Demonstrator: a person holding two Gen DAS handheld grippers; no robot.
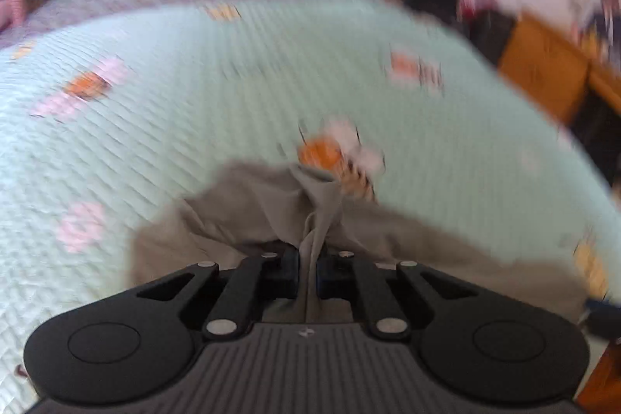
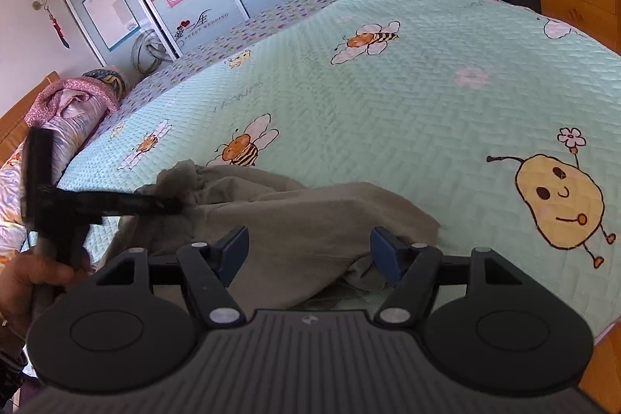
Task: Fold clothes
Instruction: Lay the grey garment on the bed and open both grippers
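On the bee-print bedspread [image 2: 388, 96], at six o'clock, the grey garment [image 2: 295, 220] lies crumpled, no fold made. The left gripper [image 1: 307, 272] pinches a ridge; the right gripper [image 2: 309, 253] hangs spread above it.

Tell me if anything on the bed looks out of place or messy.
Only the garment: it lies in a crumpled grey-brown heap near the quilt's front edge, not spread flat. The left gripper has its jaws pinched on a bunched fold; the right gripper is open above the heap. Nothing looks spilled or damaged.
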